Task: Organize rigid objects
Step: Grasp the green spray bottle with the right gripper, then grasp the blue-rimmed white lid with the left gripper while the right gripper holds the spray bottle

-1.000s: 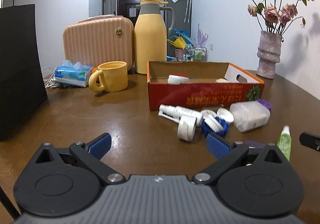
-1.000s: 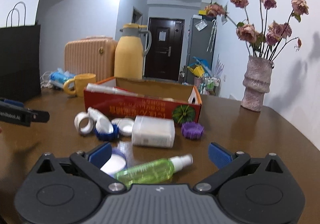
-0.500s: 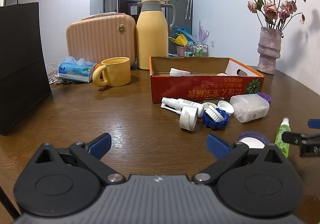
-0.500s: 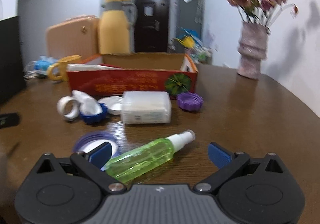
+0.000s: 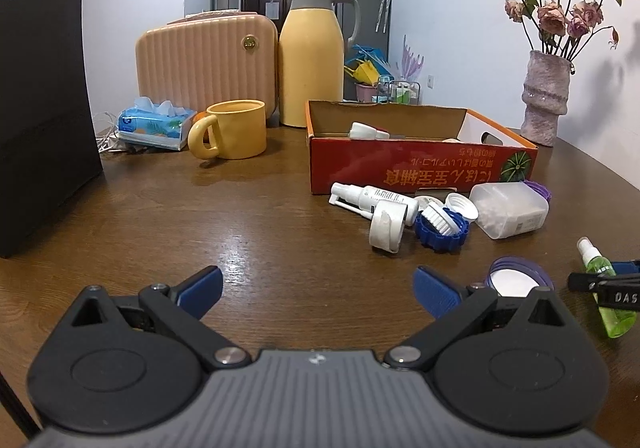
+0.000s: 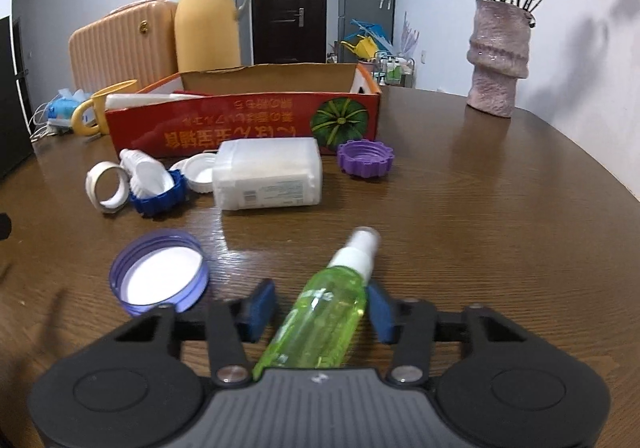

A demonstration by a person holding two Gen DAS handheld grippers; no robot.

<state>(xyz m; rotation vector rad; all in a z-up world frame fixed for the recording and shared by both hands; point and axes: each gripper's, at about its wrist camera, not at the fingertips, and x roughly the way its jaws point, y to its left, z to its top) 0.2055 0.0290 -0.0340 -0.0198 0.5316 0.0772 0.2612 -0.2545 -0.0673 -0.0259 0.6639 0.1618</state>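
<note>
A green spray bottle lies on the brown table, nozzle pointing away. My right gripper straddles its body and its jaws are closing. The right pad touches the bottle; a small gap shows at the left pad. In the left wrist view one of its fingers crosses the bottle. My left gripper stands open over bare table. A red cardboard box stands behind, with a white container, a purple lid, a lilac lid, a blue cap and a white ring in front.
A white spray bottle lies by the box. At the back stand a yellow jug, a yellow mug, a ribbed peach case and a tissue pack. A black bag is left, a flower vase right.
My right gripper moved forward and down onto the green bottle, and its jaws went from wide open to narrow around it. The left gripper stayed about where it was.
</note>
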